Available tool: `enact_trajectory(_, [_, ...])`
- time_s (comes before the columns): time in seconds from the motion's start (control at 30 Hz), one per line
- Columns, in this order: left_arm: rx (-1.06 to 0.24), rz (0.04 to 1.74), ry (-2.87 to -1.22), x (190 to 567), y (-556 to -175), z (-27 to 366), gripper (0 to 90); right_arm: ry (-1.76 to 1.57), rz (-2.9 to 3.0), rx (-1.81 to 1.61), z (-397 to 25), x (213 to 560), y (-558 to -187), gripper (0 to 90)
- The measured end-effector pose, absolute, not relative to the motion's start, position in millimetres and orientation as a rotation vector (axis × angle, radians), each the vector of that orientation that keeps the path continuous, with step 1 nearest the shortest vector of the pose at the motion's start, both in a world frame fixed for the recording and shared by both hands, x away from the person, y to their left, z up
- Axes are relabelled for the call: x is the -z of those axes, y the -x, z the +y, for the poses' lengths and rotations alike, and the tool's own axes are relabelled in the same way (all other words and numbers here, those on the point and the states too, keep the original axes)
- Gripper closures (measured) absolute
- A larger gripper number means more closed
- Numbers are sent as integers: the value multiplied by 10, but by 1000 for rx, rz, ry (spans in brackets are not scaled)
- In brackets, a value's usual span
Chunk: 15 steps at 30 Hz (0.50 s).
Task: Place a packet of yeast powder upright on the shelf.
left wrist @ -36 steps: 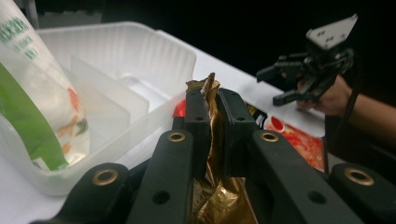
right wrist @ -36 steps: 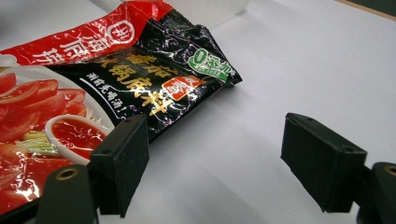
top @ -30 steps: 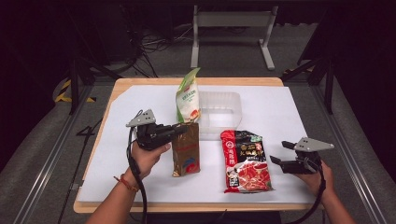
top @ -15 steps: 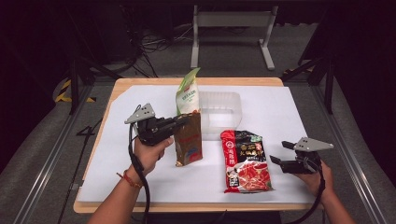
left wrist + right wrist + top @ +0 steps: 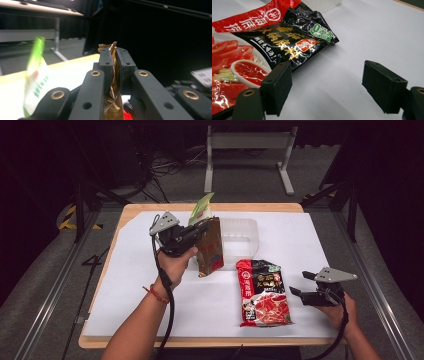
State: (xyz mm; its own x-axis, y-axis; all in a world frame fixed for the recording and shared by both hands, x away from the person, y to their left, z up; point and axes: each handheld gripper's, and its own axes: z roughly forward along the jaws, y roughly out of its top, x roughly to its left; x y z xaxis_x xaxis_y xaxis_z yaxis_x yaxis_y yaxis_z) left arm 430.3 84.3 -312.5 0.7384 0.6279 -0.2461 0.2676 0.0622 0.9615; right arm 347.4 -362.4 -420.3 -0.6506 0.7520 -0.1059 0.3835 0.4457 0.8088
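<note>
The white table cover (image 5: 300,250) lay under everything, its near edge cut off behind the person's forearms. Beyond the left gripper (image 5: 202,229) sat a clear plastic tub (image 5: 240,232), its left wall hidden by what the gripper held. To the left of the right gripper (image 5: 296,284), just beside its jaws, a red and black sauce packet (image 5: 262,292) lay flat on the cover; in the right gripper view its lower part ran out of frame behind the left jaw (image 5: 312,30). The left gripper was clenched on the top edge of a brown pouch (image 5: 211,247) — in the left gripper view the crumpled gold-brown seal (image 5: 113,75) stood pinched between the two pads, and the pouch's body dropped out of sight below. It hung tilted, lifted off the cover as far as the high view showed, though its lower corner was hard to make out. Behind the left gripper stood a green and white pouch (image 5: 201,210), mostly hidden — blurred in the left gripper view (image 5: 35,75). The right gripper rested low, jaws spread wide on nothing.
</note>
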Motion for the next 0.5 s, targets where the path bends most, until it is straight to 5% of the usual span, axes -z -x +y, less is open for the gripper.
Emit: enact_trajectory(0.5, [-453,911,-1530,3072,-4734,610,846,-954,2251,-1082,-3633,4210,-3477,243])
